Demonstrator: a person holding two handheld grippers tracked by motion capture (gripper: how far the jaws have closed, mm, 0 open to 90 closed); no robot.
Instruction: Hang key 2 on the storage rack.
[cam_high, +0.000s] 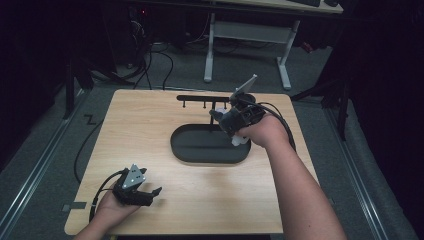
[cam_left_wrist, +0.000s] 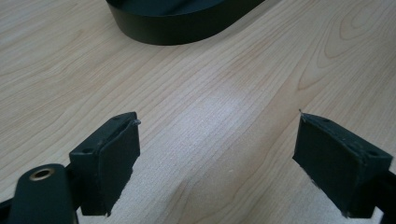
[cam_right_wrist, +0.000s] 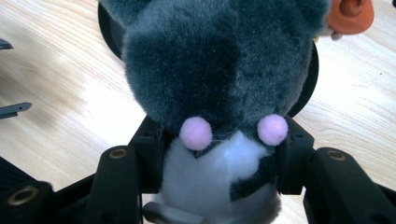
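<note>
right gripper (cam_right_wrist: 219, 163) clamped on a grey plush toy (cam_right_wrist: 219, 60); both black jaws press into its white belly from either side, just under two pink pompom dots (cam_right_wrist: 195, 132). the toy's grey fur spreads across the upper part of the right gripper view, and an orange bit (cam_right_wrist: 351, 14) shows at the top right corner, too cropped to identify. in the high view the right gripper (cam_high: 227, 120) is held above the far rim of a black oval tray (cam_high: 200, 155), the toy (cam_high: 240, 137) a pale and grey lump just under the hand, off the desk surface.

the tray sits on the light wood desk (cam_high: 150, 130), slightly beyond its middle and toward the right edge. behind it, near the far edge, a thin black rack (cam_high: 197, 97) with small pegs hanging down.

left gripper (cam_high: 150, 192) rests near the front left corner of the desk, grey three-cornered plate on top. in the left gripper view its jaws stand wide apart with bare wood grain between the pads (cam_left_wrist: 116, 158); nothing held. tray wall (cam_left_wrist: 177, 28) at the top edge there.

no brand, label or writing readable on toy, tray, grippers or desk.
</note>
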